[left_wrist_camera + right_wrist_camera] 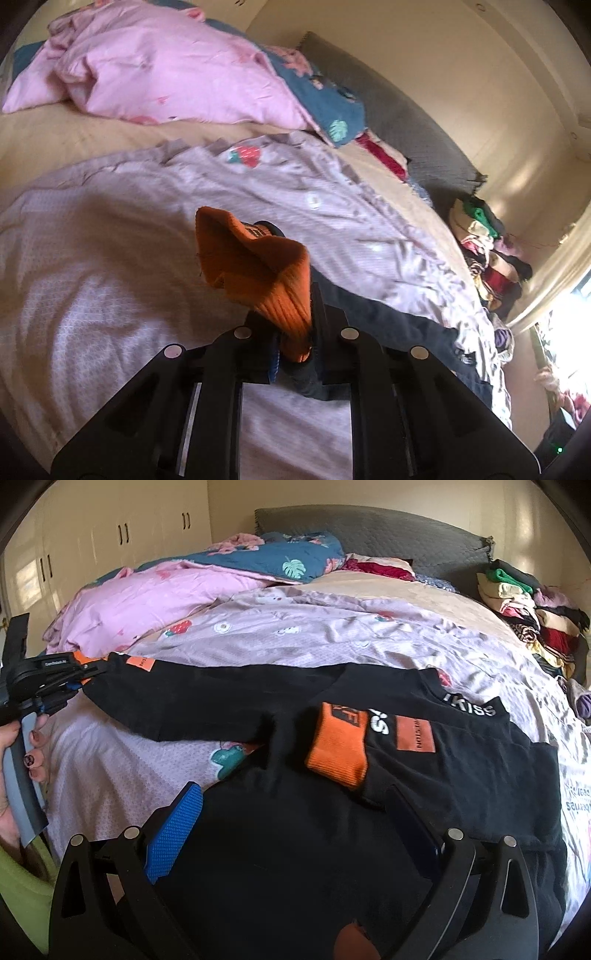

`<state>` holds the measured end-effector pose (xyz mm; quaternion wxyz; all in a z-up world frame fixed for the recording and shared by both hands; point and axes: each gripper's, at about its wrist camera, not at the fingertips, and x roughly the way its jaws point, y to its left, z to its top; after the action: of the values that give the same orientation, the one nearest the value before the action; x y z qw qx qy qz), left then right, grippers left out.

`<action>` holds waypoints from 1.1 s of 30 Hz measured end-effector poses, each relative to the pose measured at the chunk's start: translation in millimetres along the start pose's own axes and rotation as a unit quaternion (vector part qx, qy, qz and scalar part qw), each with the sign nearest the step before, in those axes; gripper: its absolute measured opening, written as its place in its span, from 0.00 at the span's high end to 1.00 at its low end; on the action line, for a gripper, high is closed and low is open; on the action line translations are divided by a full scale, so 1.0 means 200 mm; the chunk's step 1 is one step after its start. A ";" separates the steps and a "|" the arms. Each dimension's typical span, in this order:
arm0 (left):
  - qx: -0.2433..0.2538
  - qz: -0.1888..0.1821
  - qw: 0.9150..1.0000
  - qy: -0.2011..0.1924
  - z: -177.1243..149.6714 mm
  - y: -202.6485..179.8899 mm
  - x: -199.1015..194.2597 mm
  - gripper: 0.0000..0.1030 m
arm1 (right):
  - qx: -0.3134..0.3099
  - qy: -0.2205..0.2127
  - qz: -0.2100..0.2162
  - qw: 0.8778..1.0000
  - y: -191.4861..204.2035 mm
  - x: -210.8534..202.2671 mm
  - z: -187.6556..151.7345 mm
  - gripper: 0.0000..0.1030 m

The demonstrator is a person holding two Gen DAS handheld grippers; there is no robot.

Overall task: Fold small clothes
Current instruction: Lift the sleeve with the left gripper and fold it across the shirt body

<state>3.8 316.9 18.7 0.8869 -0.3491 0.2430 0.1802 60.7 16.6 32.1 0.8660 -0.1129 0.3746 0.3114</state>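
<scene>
While clamped on orange cuff (258,266): left gripper (295,332); right gripper (295,812) wide.

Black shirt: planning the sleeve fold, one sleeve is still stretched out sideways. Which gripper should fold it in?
Left. The left gripper is already shut on that sleeve's orange cuff. The right gripper is open over the shirt body, holding nothing.
</scene>
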 end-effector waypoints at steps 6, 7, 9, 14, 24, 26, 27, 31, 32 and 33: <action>0.019 -0.023 0.999 -0.011 0.03 -0.16 -0.05 0.93 | 0.027 -0.011 -0.009 1.000 -0.11 -0.07 -0.01 0.04; 0.024 -0.027 0.999 -0.012 0.04 -0.20 -0.06 0.93 | 0.032 -0.013 -0.011 0.999 -0.13 -0.09 -0.01 0.04; 0.031 -0.032 0.999 -0.013 0.04 -0.24 -0.06 0.93 | 0.043 -0.018 -0.016 0.999 -0.17 -0.12 -0.01 0.04; 0.044 -0.046 0.998 -0.013 0.05 -0.37 -0.06 0.94 | 0.067 -0.027 -0.029 0.997 -0.28 -0.18 -0.03 0.04; 0.094 -0.088 0.992 -0.012 0.03 -0.69 -0.08 0.94 | 0.120 -0.046 -0.056 0.990 -0.52 -0.30 -0.08 0.04; 0.102 -0.098 0.990 -0.010 0.02 -0.76 -0.08 0.94 | 0.127 -0.051 -0.058 0.989 -0.55 -0.32 -0.08 0.04; 0.106 -0.104 0.989 -0.008 0.01 -0.80 -0.08 0.94 | 0.134 -0.055 -0.060 0.988 -0.58 -0.34 -0.09 0.04; 0.127 -0.119 0.985 -0.006 -0.01 -0.93 -0.08 0.95 | 0.150 -0.065 -0.068 0.984 -0.66 -0.39 -0.10 0.04; 0.132 -0.122 0.984 -0.005 -0.02 -0.95 -0.08 0.95 | 0.155 -0.067 -0.071 0.983 -0.68 -0.41 -0.11 0.04; 0.137 -0.126 0.982 -0.004 -0.03 -0.99 -0.08 0.95 | 0.158 -0.069 -0.074 0.982 -0.69 -0.42 -0.11 0.04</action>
<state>86.1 173.6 128.4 0.9430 -0.2511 0.2161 0.0328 90.9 -138.7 71.9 0.9173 0.0202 0.3490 0.1906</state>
